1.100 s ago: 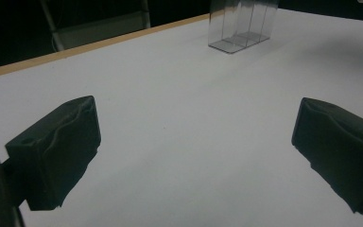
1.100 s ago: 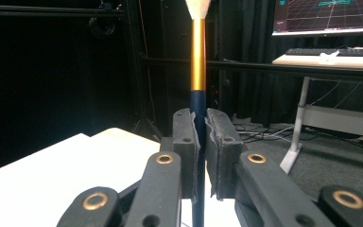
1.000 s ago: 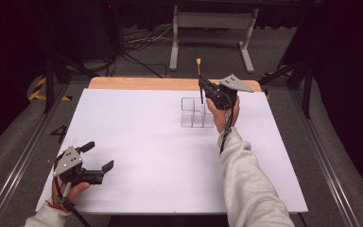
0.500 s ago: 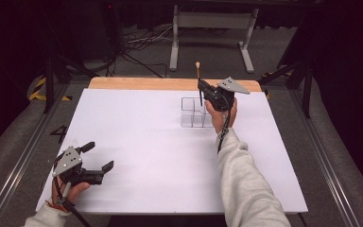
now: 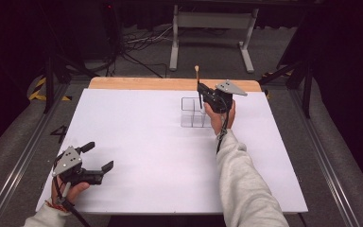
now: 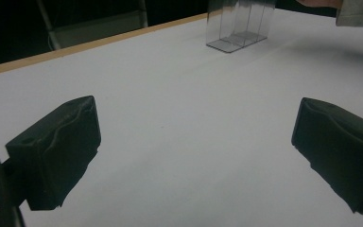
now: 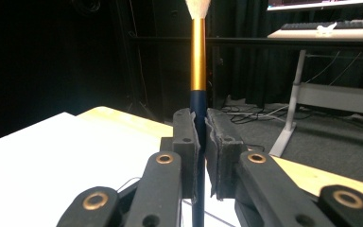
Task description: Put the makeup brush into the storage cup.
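A paintbrush (image 5: 197, 79) with a dark blue handle, gold ferrule and pale tip stands upright, tip up. My right gripper (image 5: 201, 94) is shut on its handle, just over the far right part of a clear compartment box (image 5: 189, 116). In the right gripper view the jaws pinch the brush (image 7: 198, 56) between the pads of that gripper (image 7: 201, 137). My left gripper (image 5: 99, 157) rests near the front left corner of the white sheet (image 5: 137, 142), open with nothing between its fingers (image 6: 56, 146). The left gripper view shows the clear box (image 6: 238, 28) far off.
A wooden table edge (image 5: 137, 83) runs along the far side of the sheet. Beyond it stand white frame legs (image 5: 174, 42) and floor cables (image 5: 137, 40). Grey rails (image 5: 14, 161) flank the table. A desk with a keyboard (image 7: 331, 26) is in the background.
My right hand has sunk slightly with the brush, bringing the handle's lower end closer to the clear box. The left gripper has stayed put.
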The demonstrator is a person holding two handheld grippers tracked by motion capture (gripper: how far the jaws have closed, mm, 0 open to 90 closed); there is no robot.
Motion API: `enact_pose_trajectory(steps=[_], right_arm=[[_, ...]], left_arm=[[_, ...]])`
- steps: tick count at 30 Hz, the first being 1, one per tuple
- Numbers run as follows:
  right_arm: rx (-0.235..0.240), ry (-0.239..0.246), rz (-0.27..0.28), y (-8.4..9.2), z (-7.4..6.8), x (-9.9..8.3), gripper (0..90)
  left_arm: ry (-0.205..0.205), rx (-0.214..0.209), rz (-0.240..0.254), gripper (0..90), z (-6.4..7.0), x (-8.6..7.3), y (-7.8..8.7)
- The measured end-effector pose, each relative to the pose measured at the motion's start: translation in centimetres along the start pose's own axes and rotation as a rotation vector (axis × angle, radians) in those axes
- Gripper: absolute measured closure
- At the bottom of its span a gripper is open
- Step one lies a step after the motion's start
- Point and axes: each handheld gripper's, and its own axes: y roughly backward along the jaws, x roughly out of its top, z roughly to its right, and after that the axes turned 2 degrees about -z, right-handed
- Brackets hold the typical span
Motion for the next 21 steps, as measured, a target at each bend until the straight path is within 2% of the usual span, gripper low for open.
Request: enact_pose_trajectory(steps=[21], right_arm=[[-0.004, -0.005, -0.043, 0.2, 0.0, -2.0, 83.8]], left_arm=[[-0.003, 0.002, 0.008, 2.7, 0.1, 0.0, 0.0]])
